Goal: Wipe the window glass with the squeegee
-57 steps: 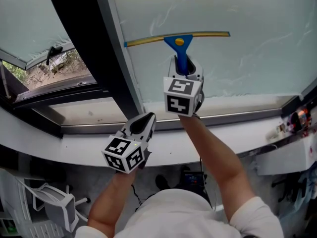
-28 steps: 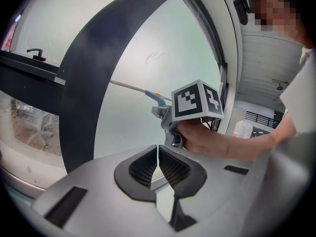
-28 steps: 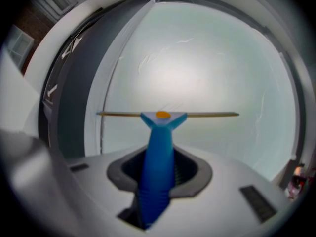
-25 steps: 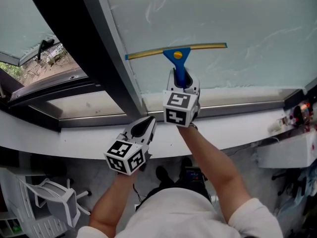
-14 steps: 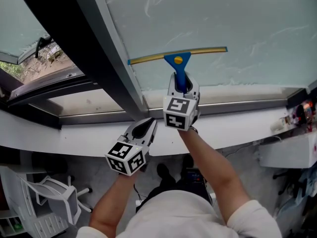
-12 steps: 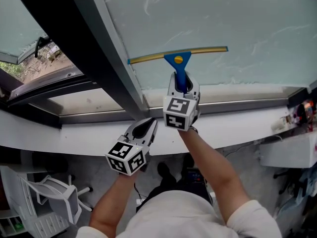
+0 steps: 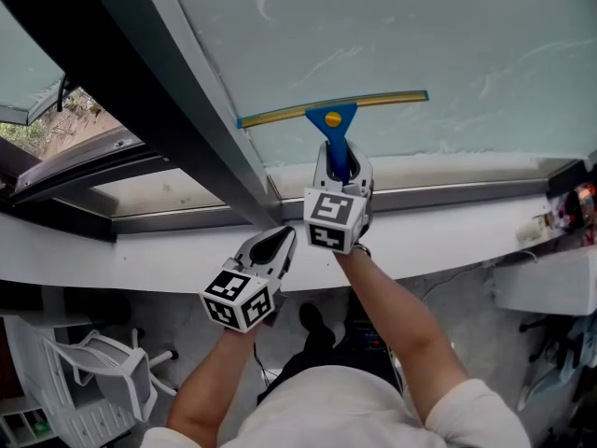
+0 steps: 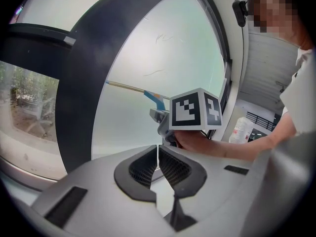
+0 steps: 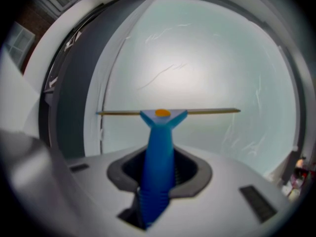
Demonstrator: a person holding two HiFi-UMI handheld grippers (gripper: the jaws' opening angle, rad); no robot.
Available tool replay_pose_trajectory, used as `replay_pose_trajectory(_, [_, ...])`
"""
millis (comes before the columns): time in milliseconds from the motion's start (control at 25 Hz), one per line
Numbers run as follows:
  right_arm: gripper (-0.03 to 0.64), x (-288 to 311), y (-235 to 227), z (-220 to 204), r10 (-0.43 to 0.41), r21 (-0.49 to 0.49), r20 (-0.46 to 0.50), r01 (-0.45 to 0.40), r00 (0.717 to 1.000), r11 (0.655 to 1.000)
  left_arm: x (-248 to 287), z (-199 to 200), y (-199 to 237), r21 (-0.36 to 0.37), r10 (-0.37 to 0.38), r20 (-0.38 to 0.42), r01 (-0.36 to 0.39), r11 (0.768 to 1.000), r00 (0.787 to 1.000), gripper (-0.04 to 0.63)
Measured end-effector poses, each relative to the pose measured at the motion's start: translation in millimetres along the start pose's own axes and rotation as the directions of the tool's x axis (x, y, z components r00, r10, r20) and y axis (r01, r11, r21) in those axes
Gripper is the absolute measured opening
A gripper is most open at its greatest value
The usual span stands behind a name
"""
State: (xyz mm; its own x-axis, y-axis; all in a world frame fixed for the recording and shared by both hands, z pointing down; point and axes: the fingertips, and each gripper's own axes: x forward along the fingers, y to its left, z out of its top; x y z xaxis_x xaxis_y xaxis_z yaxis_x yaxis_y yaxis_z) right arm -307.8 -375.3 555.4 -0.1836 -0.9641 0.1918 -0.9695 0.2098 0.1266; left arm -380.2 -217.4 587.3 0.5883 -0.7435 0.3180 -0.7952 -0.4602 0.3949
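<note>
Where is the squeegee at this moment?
Head view, centre: the squeegee is against the window glass above the sill, its handle in the right gripper.

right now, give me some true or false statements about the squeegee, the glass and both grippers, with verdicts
1. The right gripper is shut on the handle of the squeegee. True.
2. The left gripper has its fingers wide apart. False: they are shut together with nothing between them.
3. The squeegee's blade runs roughly level across the window glass. True.
4. The squeegee's handle is red. False: it is blue.
5. Both grippers hold the squeegee. False: the left gripper is apart from it, below and to its left in the head view.
</note>
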Motion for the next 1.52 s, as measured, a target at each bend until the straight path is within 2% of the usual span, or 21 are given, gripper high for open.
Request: replay_pose_trajectory(1520, [0.121, 28.9, 21.9, -165.8, 0.035, 0.014, -0.191, -0.033, 0.981, 0.999, 20.7, -86.7, 32.9, -0.065, 0.048, -0.111, -0.055, 0.996, 0.993, 0.034])
